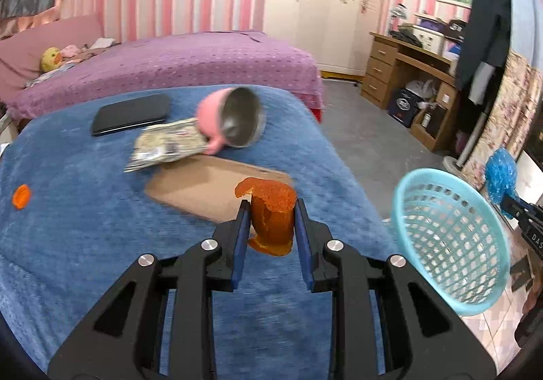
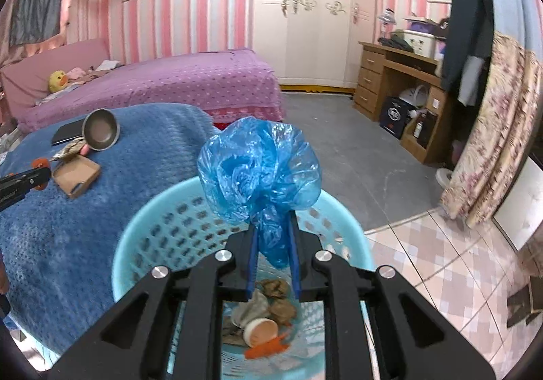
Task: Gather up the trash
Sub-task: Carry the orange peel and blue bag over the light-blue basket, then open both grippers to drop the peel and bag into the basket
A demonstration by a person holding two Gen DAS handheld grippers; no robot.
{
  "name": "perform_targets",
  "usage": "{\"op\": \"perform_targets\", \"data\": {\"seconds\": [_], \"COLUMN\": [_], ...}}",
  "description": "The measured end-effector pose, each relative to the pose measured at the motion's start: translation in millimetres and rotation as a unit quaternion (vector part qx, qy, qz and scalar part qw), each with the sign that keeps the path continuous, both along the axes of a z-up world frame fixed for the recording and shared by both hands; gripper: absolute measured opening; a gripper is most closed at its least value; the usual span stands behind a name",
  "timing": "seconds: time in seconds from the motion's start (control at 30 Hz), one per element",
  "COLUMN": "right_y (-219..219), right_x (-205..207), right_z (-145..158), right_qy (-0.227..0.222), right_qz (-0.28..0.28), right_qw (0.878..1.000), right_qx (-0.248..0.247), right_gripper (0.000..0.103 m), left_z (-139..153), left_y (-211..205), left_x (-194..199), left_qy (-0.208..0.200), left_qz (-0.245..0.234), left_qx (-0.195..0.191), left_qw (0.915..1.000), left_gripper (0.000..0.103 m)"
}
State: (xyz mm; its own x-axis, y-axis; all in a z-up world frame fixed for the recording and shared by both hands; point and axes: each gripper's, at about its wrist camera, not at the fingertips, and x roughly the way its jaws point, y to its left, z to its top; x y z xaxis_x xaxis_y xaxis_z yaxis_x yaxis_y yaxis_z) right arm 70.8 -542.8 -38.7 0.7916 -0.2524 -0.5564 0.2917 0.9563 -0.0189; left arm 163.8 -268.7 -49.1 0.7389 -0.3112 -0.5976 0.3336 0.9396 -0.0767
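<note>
Left gripper (image 1: 270, 210) pinches orange peel (image 1: 271, 210) above the blue blanket (image 1: 68, 227). Right gripper (image 2: 273, 227) is clamped on a crumpled blue plastic bag (image 2: 259, 169), held over the turquoise basket (image 2: 163, 220), which already holds scraps (image 2: 264, 319).

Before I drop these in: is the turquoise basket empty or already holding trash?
Already holding trash. The right wrist view shows crumpled scraps, a small cup and orange peel on the bottom of the turquoise basket.
</note>
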Motion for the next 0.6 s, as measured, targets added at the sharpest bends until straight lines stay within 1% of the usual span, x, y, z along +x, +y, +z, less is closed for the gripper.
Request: {"op": "perform_targets", "data": {"seconds": [0.07, 0.2, 0.33, 0.47, 0.57, 0.6], "right_y": [-9, -27, -37, -41, -44, -44], "right_x": [-7, -18, -26, -25, -25, -24], "right_z": [0, -3, -9, -14, -18, -18], "right_qy": [-0.002, -0.007, -0.007, -0.001, 0.003, 0.003], "right_qz": [-0.011, -0.031, -0.039, -0.043, -0.045, -0.045], "right_qw": [1.000, 0.999, 0.999, 0.999, 0.999, 0.998], "right_qx": [0.003, 0.015, 0.022, 0.028, 0.031, 0.031], "right_gripper": [0.016, 0.016, 0.016, 0.016, 0.016, 0.016], "left_z": [-1, -5, -10, -13, -11, -9], "left_y": [-19, -51, -85, -110, -126, -130], "left_x": [-4, -9, -20, -23, -25, -25], "left_qy": [-0.002, 0.009, 0.004, 0.009, 0.007, 0.006], "left_qz": [-0.020, -0.058, -0.095, -0.117, -0.131, -0.136], "left_qx": [-0.001, -0.017, -0.010, -0.010, -0.013, -0.014], "left_qw": [0.9998, 0.9981, 0.9955, 0.9931, 0.9912, 0.9906], "left_gripper": [0.025, 0.025, 0.025, 0.025, 0.025, 0.028]}}
